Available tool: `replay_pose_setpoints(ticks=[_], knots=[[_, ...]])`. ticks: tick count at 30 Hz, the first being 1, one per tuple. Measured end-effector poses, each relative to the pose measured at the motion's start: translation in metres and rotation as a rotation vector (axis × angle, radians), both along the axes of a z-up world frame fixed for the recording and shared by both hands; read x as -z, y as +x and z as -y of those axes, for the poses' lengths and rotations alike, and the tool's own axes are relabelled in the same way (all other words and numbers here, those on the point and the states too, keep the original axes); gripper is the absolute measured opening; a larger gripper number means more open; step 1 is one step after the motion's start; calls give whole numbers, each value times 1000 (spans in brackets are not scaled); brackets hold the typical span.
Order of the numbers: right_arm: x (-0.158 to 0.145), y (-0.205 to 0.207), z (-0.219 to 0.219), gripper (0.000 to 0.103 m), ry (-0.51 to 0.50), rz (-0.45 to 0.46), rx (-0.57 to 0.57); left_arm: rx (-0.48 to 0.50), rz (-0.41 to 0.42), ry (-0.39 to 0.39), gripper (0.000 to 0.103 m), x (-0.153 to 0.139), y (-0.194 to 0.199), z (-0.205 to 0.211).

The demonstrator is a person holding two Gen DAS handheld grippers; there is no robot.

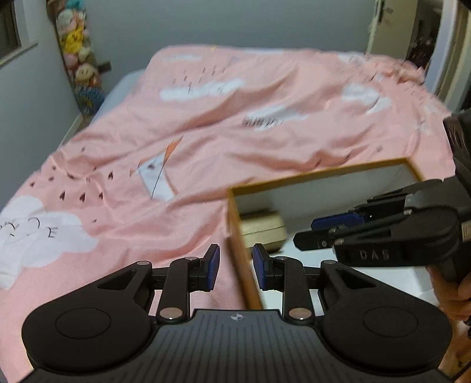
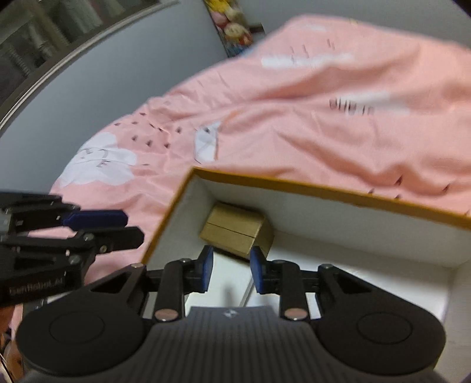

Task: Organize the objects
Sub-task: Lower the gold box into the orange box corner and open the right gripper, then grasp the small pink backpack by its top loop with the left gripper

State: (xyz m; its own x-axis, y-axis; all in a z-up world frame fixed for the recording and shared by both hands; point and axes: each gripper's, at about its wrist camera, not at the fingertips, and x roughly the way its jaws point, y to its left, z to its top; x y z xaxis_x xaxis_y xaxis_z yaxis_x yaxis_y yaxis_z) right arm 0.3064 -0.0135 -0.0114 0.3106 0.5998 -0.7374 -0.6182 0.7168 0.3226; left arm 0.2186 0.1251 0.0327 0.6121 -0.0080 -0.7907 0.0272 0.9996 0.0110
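An open box with an orange rim and white inside (image 1: 321, 173) (image 2: 338, 191) lies on the pink bed. A small tan box (image 1: 262, 228) (image 2: 235, 232) sits in its far left corner. My left gripper (image 1: 236, 266) is open and empty, its fingers on either side of the box's left wall. My right gripper (image 2: 229, 269) is open and empty, just above the inside of the box, close in front of the tan box. It also shows in the left wrist view (image 1: 321, 232). The left gripper shows at the left of the right wrist view (image 2: 117, 227).
A pink duvet with white clouds (image 1: 206, 132) (image 2: 323, 117) covers the bed. Grey walls stand behind it. A hanging column of plush toys (image 1: 78, 56) (image 2: 232, 26) is at the far left corner. A doorway (image 1: 424, 38) is at the far right.
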Motion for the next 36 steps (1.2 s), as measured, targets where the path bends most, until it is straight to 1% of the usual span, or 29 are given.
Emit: replay_pose_setpoints(ticks=[2, 3, 5, 7, 8, 11, 13, 16, 18, 21, 23, 24, 27, 29, 32, 33, 34, 35, 36], knots=[[-16, -21, 13, 32, 3, 65, 4, 7, 56, -4, 32, -14, -17, 8], [-23, -31, 21, 35, 10, 95, 11, 13, 80, -7, 32, -20, -25, 13], [-34, -52, 39, 50, 14, 140, 39, 28, 129, -33, 32, -31, -45, 23], [-41, -73, 61, 54, 35, 180, 66, 54, 152, -55, 34, -35, -62, 33], [-43, -83, 71, 54, 38, 189, 80, 71, 154, -67, 34, -35, -71, 39], [-42, -110, 99, 55, -18, 186, 148, 112, 145, -98, 34, -27, -91, 57], [-40, -126, 117, 55, -33, 171, 187, 134, 134, -113, 34, -18, -102, 68], [-33, -150, 142, 55, -36, 120, 244, 166, 87, -177, 34, 0, -112, 80], [-28, -167, 156, 55, -42, 102, 292, 172, 52, -206, 35, 13, -115, 87], [-15, -189, 172, 54, -63, 72, 363, 109, 1, -275, 42, 35, -112, 89], [-3, -196, 180, 54, -61, 29, 391, 63, -26, -343, 46, 48, -109, 86], [3, -198, 184, 54, -54, 1, 400, 46, -44, -367, 46, 53, -105, 86], [17, -199, 190, 51, -16, -90, 414, 14, -88, -379, 46, 65, -91, 90], [20, -202, 192, 51, 16, -115, 403, -18, -120, -371, 46, 73, -85, 94], [24, -202, 187, 51, 36, -122, 391, -36, -142, -408, 46, 83, -79, 97], [25, -201, 185, 51, 37, -120, 394, -49, -148, -410, 43, 86, -82, 95], [27, -199, 184, 47, 40, -121, 395, -59, -153, -421, 34, 89, -81, 95], [29, -198, 184, 43, 49, -130, 395, -61, -159, -434, 30, 90, -82, 95], [30, -197, 185, 42, 59, -141, 396, -60, -160, -437, 27, 90, -84, 95]])
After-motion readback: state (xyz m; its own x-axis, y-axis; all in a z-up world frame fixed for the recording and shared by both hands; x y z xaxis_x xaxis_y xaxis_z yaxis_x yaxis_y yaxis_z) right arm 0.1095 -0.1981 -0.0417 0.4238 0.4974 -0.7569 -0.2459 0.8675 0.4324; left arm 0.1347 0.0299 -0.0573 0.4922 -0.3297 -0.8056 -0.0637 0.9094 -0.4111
